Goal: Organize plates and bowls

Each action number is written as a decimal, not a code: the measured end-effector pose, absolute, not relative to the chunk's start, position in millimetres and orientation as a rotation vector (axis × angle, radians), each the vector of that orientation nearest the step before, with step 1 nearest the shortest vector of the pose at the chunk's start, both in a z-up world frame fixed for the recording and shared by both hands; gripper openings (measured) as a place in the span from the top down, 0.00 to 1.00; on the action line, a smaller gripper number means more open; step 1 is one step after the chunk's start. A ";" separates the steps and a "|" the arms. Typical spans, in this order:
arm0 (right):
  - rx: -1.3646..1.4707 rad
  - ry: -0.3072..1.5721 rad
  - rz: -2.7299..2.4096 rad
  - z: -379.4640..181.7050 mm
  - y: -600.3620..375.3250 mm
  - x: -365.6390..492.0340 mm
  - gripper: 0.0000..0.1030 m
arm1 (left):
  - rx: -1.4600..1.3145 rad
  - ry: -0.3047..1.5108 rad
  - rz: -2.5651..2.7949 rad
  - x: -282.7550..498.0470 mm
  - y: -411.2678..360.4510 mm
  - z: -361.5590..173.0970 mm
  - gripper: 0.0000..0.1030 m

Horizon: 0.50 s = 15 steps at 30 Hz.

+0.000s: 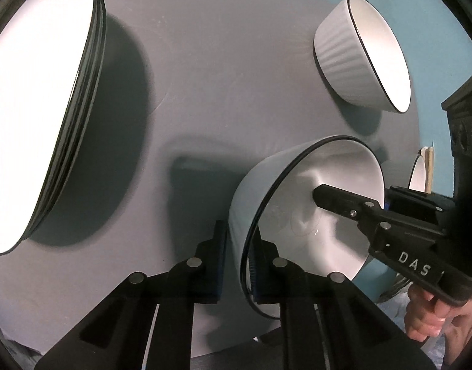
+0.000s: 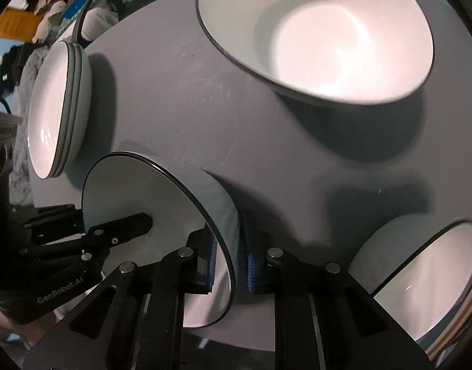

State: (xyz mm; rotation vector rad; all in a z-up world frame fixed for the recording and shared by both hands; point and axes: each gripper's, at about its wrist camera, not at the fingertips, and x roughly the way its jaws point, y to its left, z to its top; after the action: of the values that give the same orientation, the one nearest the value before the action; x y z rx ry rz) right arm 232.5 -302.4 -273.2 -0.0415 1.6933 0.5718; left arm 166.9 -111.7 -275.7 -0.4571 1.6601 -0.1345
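On the grey table (image 1: pixel 189 61), a stack of white plates (image 1: pixel 41 98) sits at nine o'clock, a ribbed white bowl (image 1: pixel 356 58) at one o'clock, and the smooth black-rimmed bowl (image 1: pixel 300 215) at the near edge around five o'clock. The left gripper (image 1: pixel 239 265) is clamped across that bowl's wall, one pad outside and one inside; the right gripper (image 2: pixel 229 262) is closed the same way on the opposite rim. In my judgement the lift should be made level with both hands rising together, as thin-wall pinches could slip if either wrist twists.
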 end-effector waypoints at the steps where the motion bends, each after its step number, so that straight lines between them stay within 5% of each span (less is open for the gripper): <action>1: -0.016 1.699 0.564 -274.2 -305.3 233.0 0.85 | -0.446 1.659 -0.140 166.8 -113.5 -275.9 0.89; 15: 0.049 1.691 0.491 -258.1 -318.1 208.8 0.92 | -0.292 1.633 -0.132 174.5 -152.3 -256.6 0.92</action>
State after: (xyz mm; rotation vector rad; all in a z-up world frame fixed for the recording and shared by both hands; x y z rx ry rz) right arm 208.8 -318.1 -258.1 0.0487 1.6915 0.4913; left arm 174.5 -152.3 -256.6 -0.2921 1.6331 -0.1325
